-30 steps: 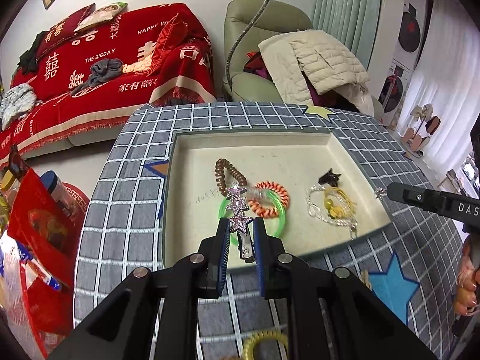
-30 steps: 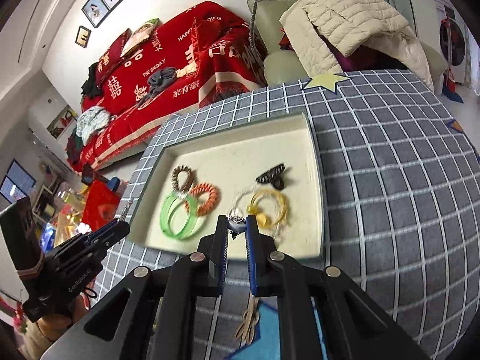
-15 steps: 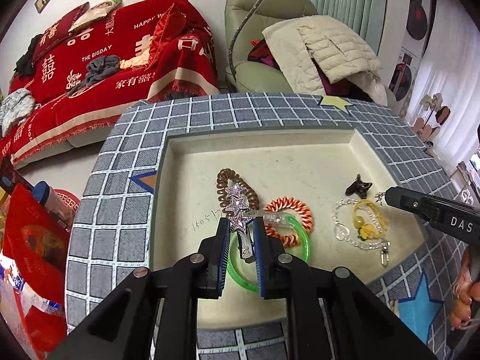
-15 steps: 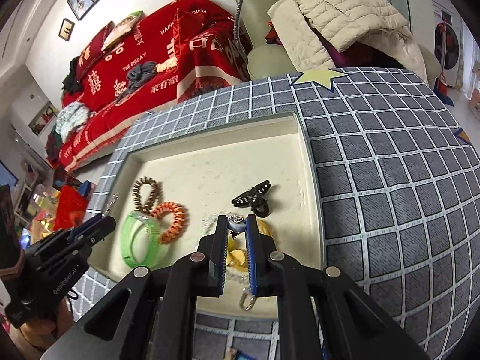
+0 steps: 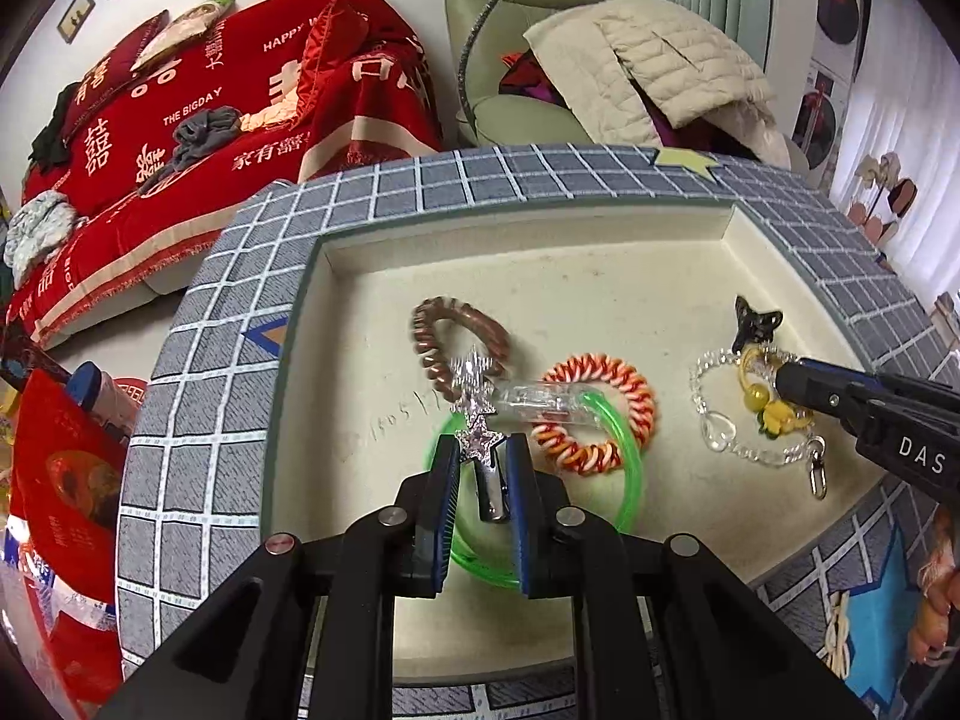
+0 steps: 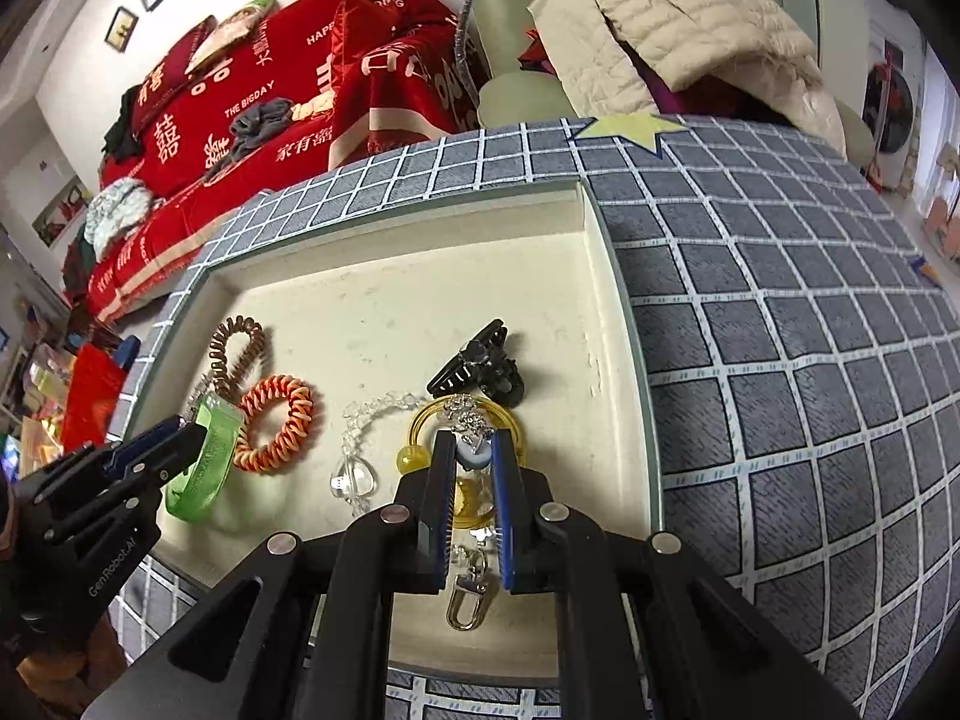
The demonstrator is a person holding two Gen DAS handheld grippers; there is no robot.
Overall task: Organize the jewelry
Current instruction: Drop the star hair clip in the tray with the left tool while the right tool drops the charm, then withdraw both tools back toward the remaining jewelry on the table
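Observation:
My left gripper [image 5: 482,450] is shut on a silver star hair clip [image 5: 477,420], held low over the cream tray [image 5: 372,312] above the green bangle [image 5: 618,474]. My right gripper [image 6: 472,450] is shut on a small silver charm piece [image 6: 470,420], held over the yellow ring [image 6: 420,420] and clear bead bracelet [image 6: 360,420]. In the tray lie a brown coil tie [image 5: 459,333], an orange coil tie [image 5: 600,408] and a black claw clip [image 5: 756,324]. The right gripper shows in the left wrist view [image 5: 786,381]; the left shows in the right wrist view [image 6: 186,438].
The tray sits on a grey checked tablecloth [image 6: 780,360] with star patches. A red-covered sofa [image 5: 210,120] and a green armchair with a beige jacket [image 5: 654,72] stand behind. Red bags [image 5: 66,480] lie at the left of the table.
Both grippers have moved forward and down over the tray, each still holding its piece. The tray's contents now sit closer beneath them.

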